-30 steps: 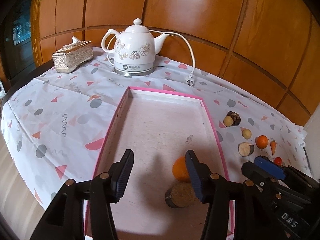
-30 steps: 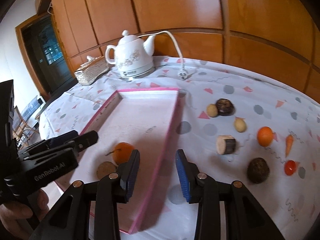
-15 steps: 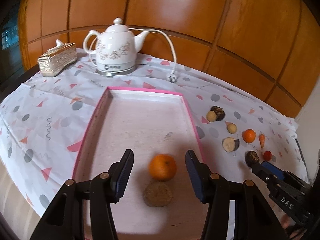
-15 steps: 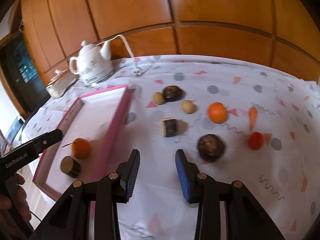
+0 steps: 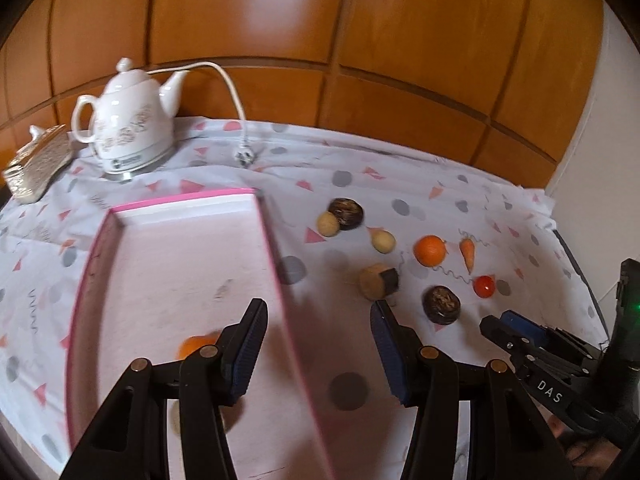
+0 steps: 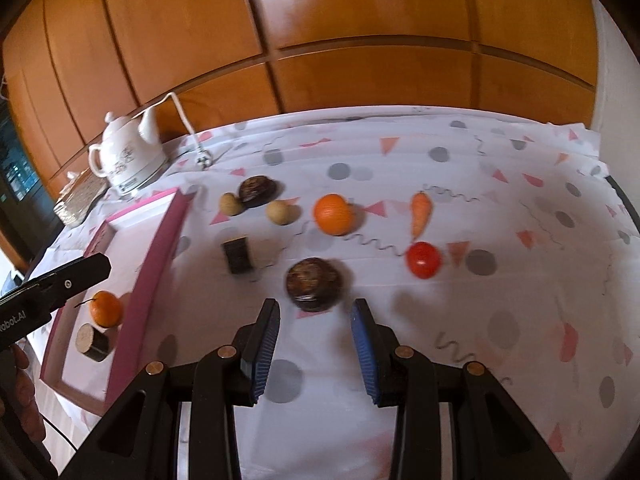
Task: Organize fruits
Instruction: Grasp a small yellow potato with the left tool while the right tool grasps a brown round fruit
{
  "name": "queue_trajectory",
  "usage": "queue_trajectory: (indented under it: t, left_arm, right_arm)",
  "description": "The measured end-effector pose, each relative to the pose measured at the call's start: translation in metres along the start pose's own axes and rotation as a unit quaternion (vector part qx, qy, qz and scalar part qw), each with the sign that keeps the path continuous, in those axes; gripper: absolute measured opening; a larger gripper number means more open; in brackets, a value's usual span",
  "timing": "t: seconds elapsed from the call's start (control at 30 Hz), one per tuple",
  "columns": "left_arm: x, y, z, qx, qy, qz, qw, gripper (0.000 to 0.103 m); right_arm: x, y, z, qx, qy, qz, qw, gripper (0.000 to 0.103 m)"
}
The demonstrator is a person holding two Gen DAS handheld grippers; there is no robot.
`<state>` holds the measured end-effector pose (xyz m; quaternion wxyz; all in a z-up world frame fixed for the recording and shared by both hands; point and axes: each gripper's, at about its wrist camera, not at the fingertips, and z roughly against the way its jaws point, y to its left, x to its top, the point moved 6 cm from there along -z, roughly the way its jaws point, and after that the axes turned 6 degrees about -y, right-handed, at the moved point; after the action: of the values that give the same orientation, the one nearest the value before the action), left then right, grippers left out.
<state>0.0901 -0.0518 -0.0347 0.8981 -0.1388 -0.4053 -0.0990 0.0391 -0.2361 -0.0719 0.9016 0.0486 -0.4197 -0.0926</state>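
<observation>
The right claw (image 6: pixel 314 344) is hanging open with the round brown fruit (image 6: pixel 313 284) sitting on the cloth just in front, between its 2 fingers, nearer than the open left claw (image 5: pixel 316 348).

Two oranges (image 6: pixel 333 214) (image 6: pixel 105 308), two cut logs (image 6: pixel 238 255) (image 6: pixel 93 342), two dark round fruits (image 6: pixel 314 284) (image 6: pixel 257 191), two tan balls (image 6: pixel 231 204) (image 6: pixel 280 212), one carrot (image 6: pixel 421 209), one tomato (image 6: pixel 424 259)

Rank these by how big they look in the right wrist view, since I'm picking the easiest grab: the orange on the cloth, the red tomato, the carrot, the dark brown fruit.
1. dark brown fruit, though it lies nearest the camera
2. orange on the cloth
3. red tomato and carrot: too close to rank; the carrot is longer, the tomato wider.
</observation>
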Motion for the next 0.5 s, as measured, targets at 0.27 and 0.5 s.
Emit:
queue_trajectory:
  t: [0.27,0.5]
  left_arm:
    - [0.008,-0.020,-0.035,-0.019,0.034,0.006,0.9992,0.054]
    - [0.028,-0.016,-0.070,-0.021,0.053,0.017,0.9982,0.038]
  right_arm:
    - [0.002,-0.029,0.001,-0.023,-0.002,-0.026,0.999,0.037]
    - [0.003,-0.036,-0.004,-0.023,0.000,-0.031,0.999,0.037]
